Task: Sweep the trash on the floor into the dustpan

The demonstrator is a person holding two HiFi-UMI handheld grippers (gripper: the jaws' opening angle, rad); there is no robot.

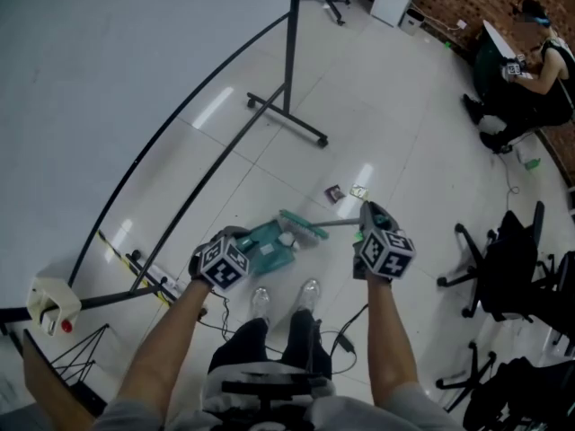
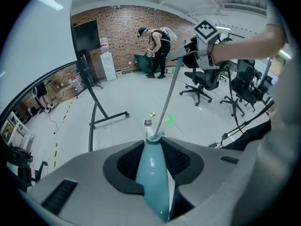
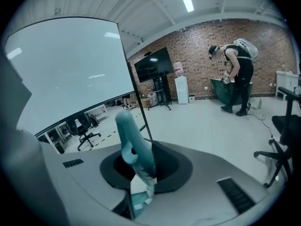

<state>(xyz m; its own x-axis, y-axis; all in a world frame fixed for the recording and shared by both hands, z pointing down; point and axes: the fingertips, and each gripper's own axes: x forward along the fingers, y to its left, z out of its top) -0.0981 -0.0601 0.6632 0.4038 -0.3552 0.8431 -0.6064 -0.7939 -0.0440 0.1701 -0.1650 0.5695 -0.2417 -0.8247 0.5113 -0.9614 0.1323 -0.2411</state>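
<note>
My left gripper is shut on the teal handle of the dustpan, which lies low in front of the person's shoes. My right gripper is shut on the teal grip of the broom. The broom's grey shaft slants down to its teal brush head, which sits at the dustpan's mouth. Two small scraps of trash, a dark one and a pale one, lie on the white floor just beyond the brush. They also show in the left gripper view, the dark scrap nearer.
A black wheeled stand with a large white board rises to the left and ahead. Black office chairs crowd the right side. A person is at the far right by the brick wall. Cables trail by the feet.
</note>
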